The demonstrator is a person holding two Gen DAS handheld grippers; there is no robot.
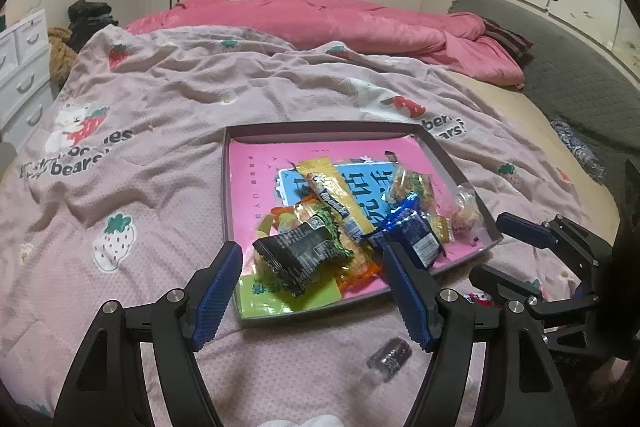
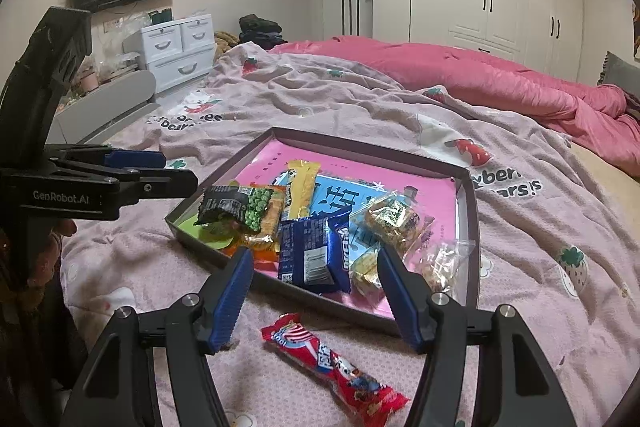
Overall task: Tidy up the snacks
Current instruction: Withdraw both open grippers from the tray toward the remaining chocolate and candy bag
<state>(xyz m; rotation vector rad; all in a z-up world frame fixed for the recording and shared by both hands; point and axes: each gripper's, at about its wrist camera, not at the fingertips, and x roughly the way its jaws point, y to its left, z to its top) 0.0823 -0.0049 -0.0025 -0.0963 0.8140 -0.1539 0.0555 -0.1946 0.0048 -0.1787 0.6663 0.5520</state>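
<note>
A shallow box tray (image 1: 236, 163) (image 2: 472, 223) with a pink lining lies on the bed and holds several snack packets: a black packet (image 1: 298, 253) (image 2: 224, 205), a yellow bar (image 1: 338, 195) (image 2: 302, 189), a blue packet (image 1: 412, 235) (image 2: 316, 253) and clear-wrapped sweets (image 1: 464, 211) (image 2: 442, 265). My left gripper (image 1: 312, 291) is open and empty over the tray's near edge. My right gripper (image 2: 314, 301) is open and empty just before the tray. A red snack bar (image 2: 336, 367) lies on the blanket between its fingers. A small dark candy (image 1: 390, 357) lies on the blanket below the left gripper.
The bed is covered by a pale pink strawberry-print blanket (image 1: 168, 95) with a bright pink duvet (image 1: 360, 27) bunched behind. White drawers (image 2: 180, 43) stand beyond the bed's left side. Each gripper shows in the other's view, the right one (image 1: 536, 247) and the left one (image 2: 120, 175).
</note>
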